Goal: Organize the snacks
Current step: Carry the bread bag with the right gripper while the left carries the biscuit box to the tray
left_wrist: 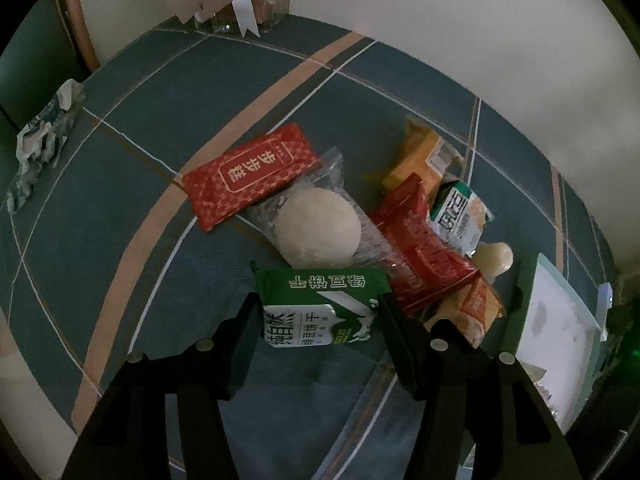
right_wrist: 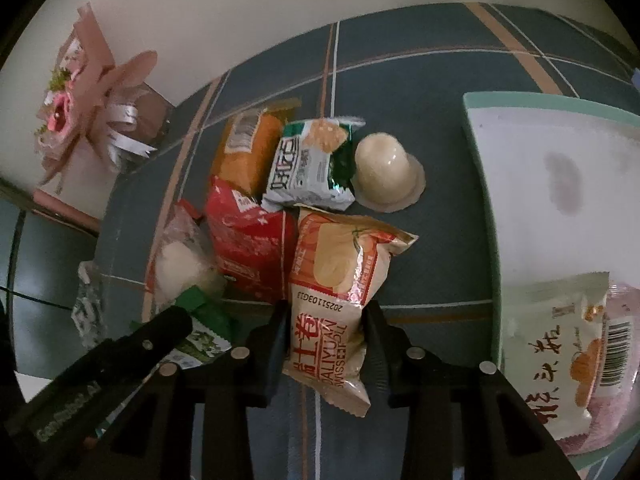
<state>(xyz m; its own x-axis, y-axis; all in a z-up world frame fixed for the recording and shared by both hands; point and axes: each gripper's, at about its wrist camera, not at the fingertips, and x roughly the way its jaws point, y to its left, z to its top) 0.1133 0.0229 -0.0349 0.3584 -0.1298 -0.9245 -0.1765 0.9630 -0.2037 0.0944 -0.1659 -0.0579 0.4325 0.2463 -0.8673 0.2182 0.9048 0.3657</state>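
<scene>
Left gripper [left_wrist: 318, 312]: your jaws clamp the green biscuit pack [left_wrist: 320, 308].
Right gripper [right_wrist: 326, 332]: your jaws clamp the cake roll packet [right_wrist: 340, 292]; tray [right_wrist: 480, 152] at 2 o'clock.

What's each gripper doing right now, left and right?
Left gripper: closed on the green biscuit packet.
Right gripper: closed on the Swiss roll packet.
</scene>
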